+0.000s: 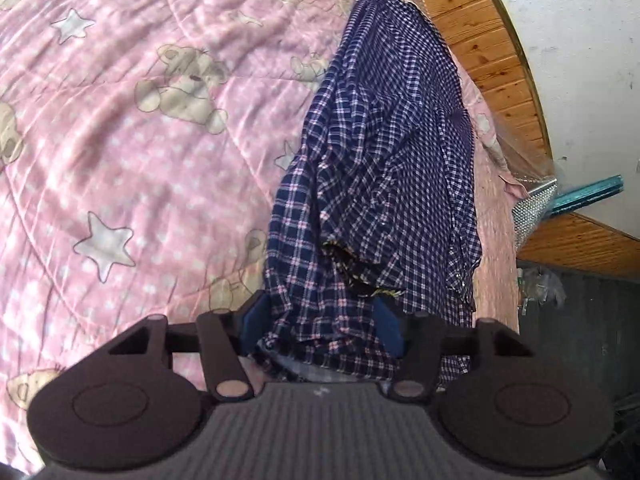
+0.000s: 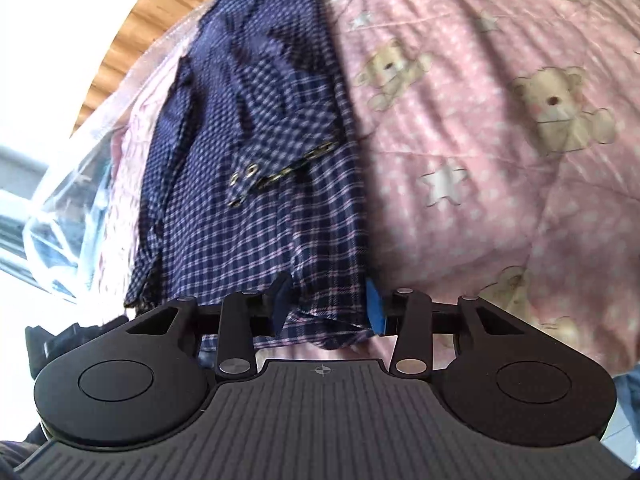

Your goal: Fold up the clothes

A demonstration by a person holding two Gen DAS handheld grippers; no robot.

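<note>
A navy and pink plaid shirt (image 1: 392, 152) lies in a long, partly folded strip along the edge of a pink quilt (image 1: 140, 160) printed with bears and stars. My left gripper (image 1: 323, 322) is at its near end, where bunched plaid cloth fills the gap between the blue pads (image 1: 256, 318); the gripper is shut on it. The right wrist view shows the same shirt (image 2: 240, 140) from its other end, a snap-button cuff (image 2: 280, 172) lying on top. My right gripper (image 2: 328, 306) holds the hem between its pads (image 2: 376, 312).
A wooden panel (image 1: 480, 32) runs along the bed's far side beside a white wall. A silvery roll (image 1: 536, 208) and a teal object (image 1: 588, 192) sit past the quilt's corner. Clear plastic (image 2: 68, 200) covers the mattress edge beside the shirt. Pink quilt (image 2: 480, 160) spreads wide to the other side.
</note>
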